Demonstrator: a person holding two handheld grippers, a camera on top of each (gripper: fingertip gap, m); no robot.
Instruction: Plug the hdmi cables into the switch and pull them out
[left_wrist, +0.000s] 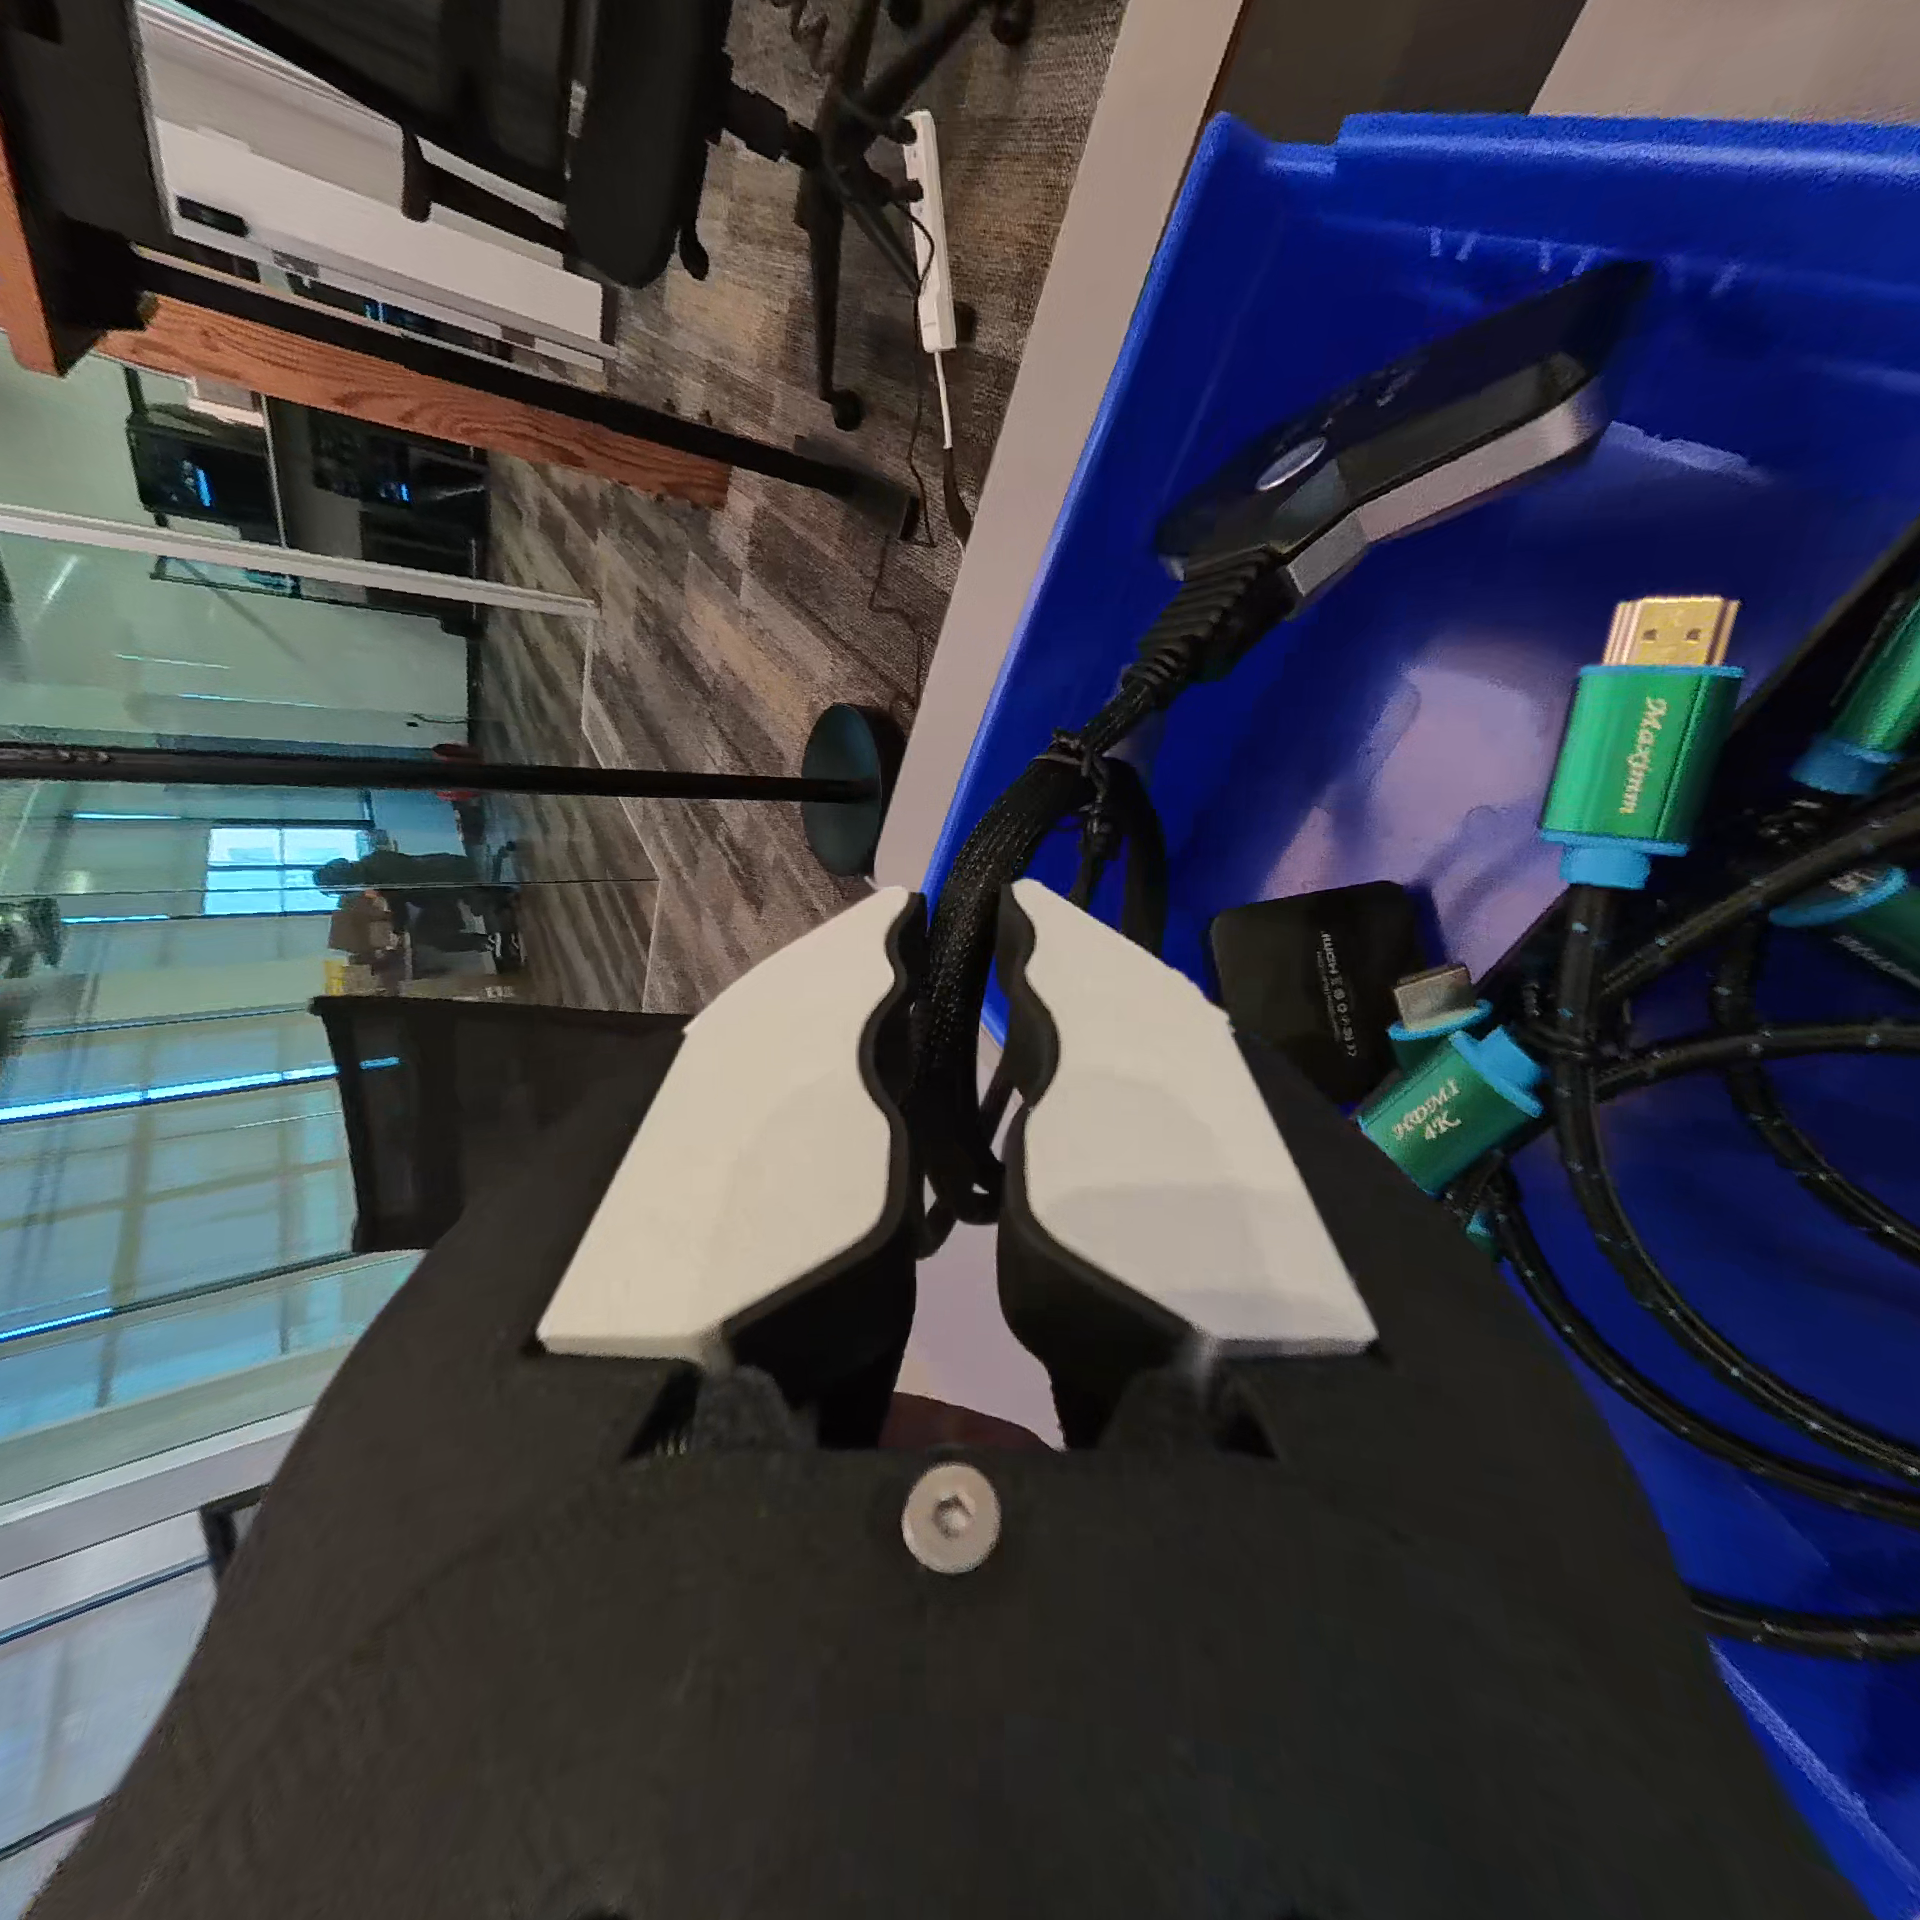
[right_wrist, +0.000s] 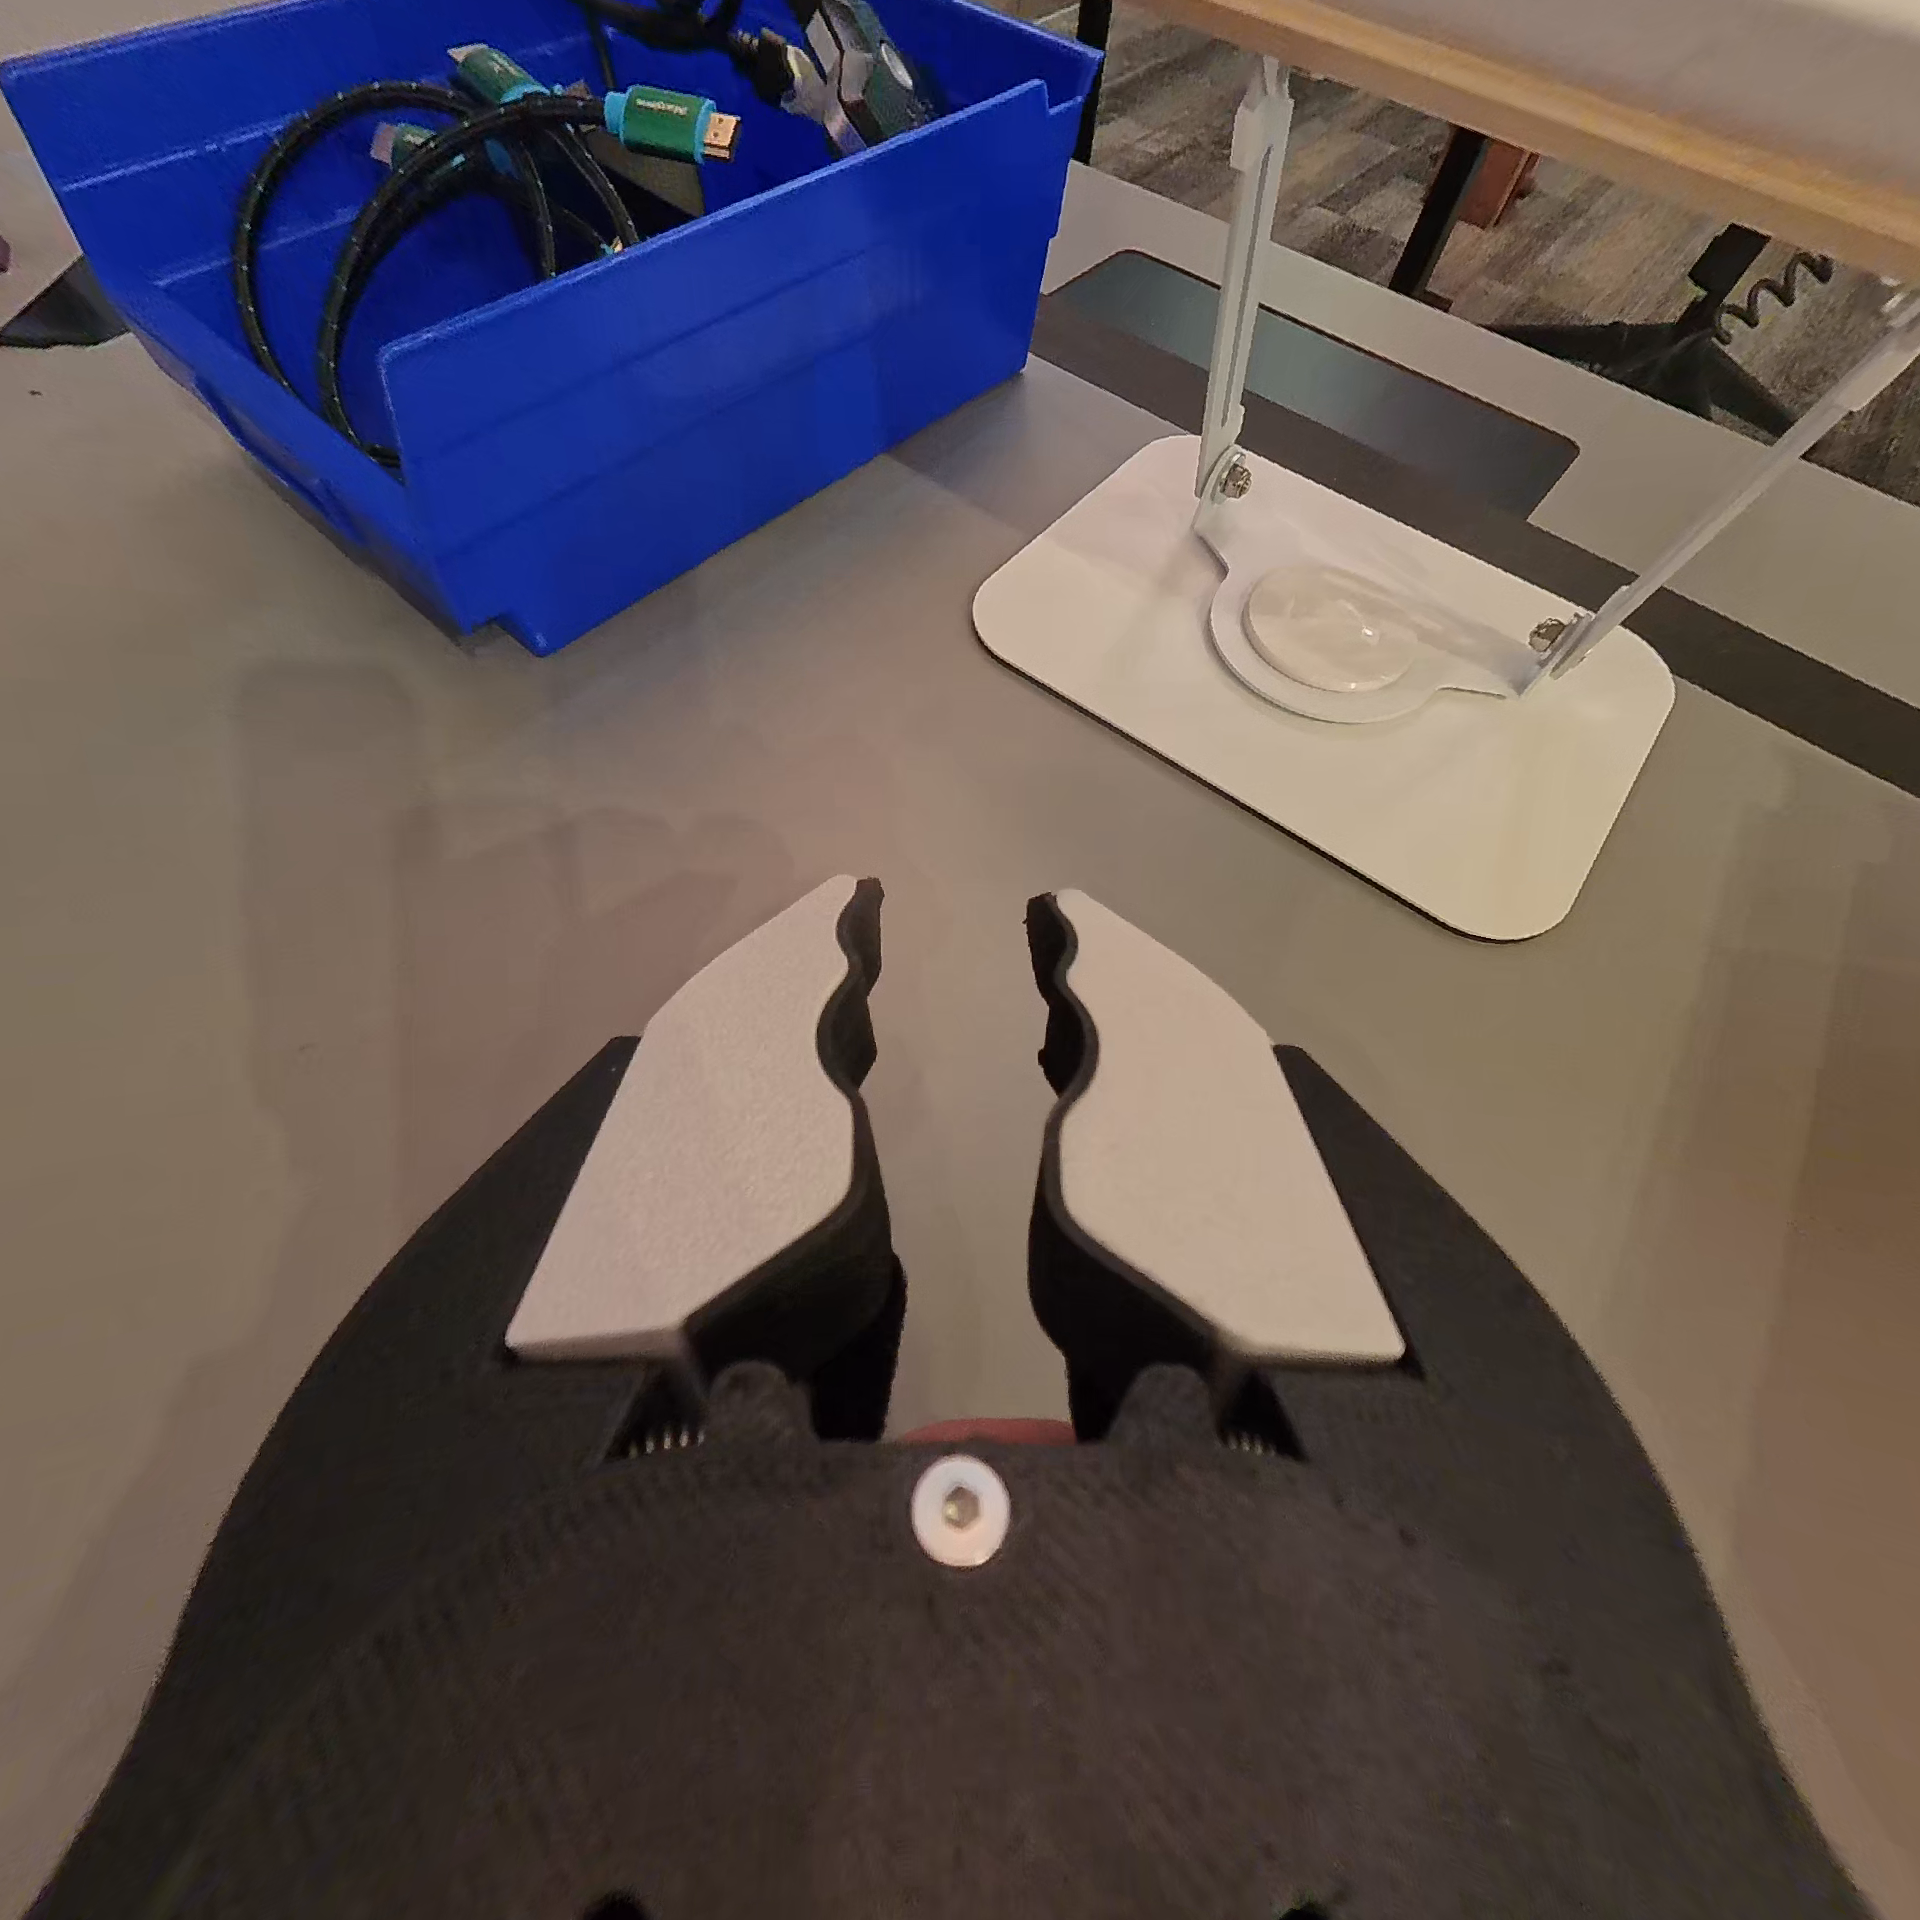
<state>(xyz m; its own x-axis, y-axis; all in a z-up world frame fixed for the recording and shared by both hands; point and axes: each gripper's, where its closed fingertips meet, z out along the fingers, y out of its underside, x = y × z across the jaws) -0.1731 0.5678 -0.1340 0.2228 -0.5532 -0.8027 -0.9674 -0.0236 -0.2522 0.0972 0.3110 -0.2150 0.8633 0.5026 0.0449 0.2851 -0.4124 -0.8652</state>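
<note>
Left gripper is clamped on the black braided cable of the switch, near its fingertips. That cable runs up over the rim of the blue bin to the switch, a dark flat box with a grey edge that hangs tilted inside the bin, clear of the floor. Green-shelled HDMI plugs with blue collars and their dark cables lie coiled in the bin, unplugged; one gold connector points toward the switch. A small black box lies on the bin floor beside them.

Right gripper holds nothing, fingers parted, above the grey table. It is well apart from the bin, with a white stand to its right
</note>
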